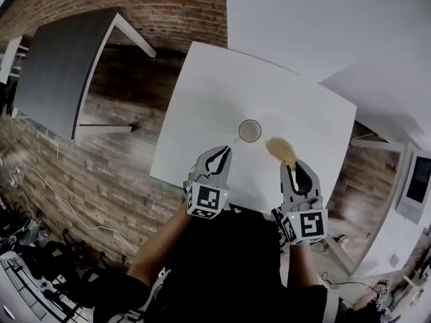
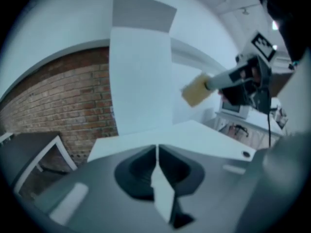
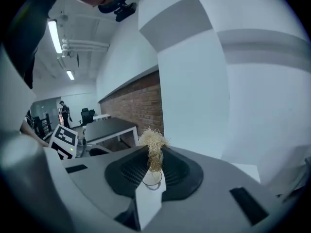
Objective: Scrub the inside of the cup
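Looks short of any scrubbing contact, with the cup [image 1: 250, 130] upright and alone on the white table [image 1: 202, 99], the right gripper [image 1: 291, 168] clamped on a straw-coloured fibre scrubber [image 1: 281, 151] held clear beside it, and the left gripper [image 1: 219, 157] nearly closed on nothing.

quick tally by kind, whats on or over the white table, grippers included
cup: 1
scrubber: 1
grippers: 2, left gripper and right gripper
total: 4
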`<state>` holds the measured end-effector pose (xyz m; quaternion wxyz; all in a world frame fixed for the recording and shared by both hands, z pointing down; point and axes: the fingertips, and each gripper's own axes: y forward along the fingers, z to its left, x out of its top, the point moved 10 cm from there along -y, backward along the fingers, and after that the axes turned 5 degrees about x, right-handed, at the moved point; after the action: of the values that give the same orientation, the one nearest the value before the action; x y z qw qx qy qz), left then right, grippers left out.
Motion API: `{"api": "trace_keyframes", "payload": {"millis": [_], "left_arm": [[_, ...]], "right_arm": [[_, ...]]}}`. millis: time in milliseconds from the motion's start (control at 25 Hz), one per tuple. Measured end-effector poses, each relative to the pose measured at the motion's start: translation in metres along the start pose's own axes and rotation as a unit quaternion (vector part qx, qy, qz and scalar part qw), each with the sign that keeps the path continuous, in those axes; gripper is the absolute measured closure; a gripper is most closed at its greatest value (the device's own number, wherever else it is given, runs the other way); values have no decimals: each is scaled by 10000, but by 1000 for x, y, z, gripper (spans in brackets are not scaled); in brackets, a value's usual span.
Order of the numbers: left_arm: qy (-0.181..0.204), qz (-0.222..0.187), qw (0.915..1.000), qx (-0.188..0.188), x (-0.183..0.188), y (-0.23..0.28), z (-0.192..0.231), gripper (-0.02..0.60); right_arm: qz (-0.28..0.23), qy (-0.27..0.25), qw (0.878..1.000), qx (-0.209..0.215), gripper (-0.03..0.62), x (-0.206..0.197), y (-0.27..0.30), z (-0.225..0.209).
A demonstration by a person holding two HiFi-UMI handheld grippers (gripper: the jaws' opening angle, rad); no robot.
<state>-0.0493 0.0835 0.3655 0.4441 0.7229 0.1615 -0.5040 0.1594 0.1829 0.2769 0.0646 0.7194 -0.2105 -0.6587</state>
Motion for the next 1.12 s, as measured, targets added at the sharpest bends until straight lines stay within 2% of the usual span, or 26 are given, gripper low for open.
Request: {"api": "trace_keyframes", "payload": {"millis": [40, 160, 240, 320, 520, 640, 1120], "left_arm": [[-100, -323, 9994, 58, 12, -10, 2, 575], [-291, -1236, 9918, 151, 49, -32, 6, 577], [-459, -1452, 9882, 191, 64, -40, 4, 577], [-592, -1478, 9871, 190, 69, -40, 0, 577], [-654, -1597, 9848, 182, 66, -33, -6, 578], [-664, -1760, 9820, 187, 69, -35, -7, 578], [-795, -1860, 9790, 237, 72, -36, -2, 578]], "right_arm": [[-214, 66, 9997, -45, 539, 1, -6, 1], [-945, 221, 9952, -126, 539, 5, -21, 9], [-1232, 207, 9920, -166, 539, 3, -27, 14], [-1221, 296, 9919, -214, 539, -5, -27, 17], [-1374, 748, 9870, -380, 539, -15, -30, 16], [-1388, 701, 9870, -409, 539, -13, -30, 14], [-1447, 519, 9874, -380, 539, -6, -25, 19]]}}
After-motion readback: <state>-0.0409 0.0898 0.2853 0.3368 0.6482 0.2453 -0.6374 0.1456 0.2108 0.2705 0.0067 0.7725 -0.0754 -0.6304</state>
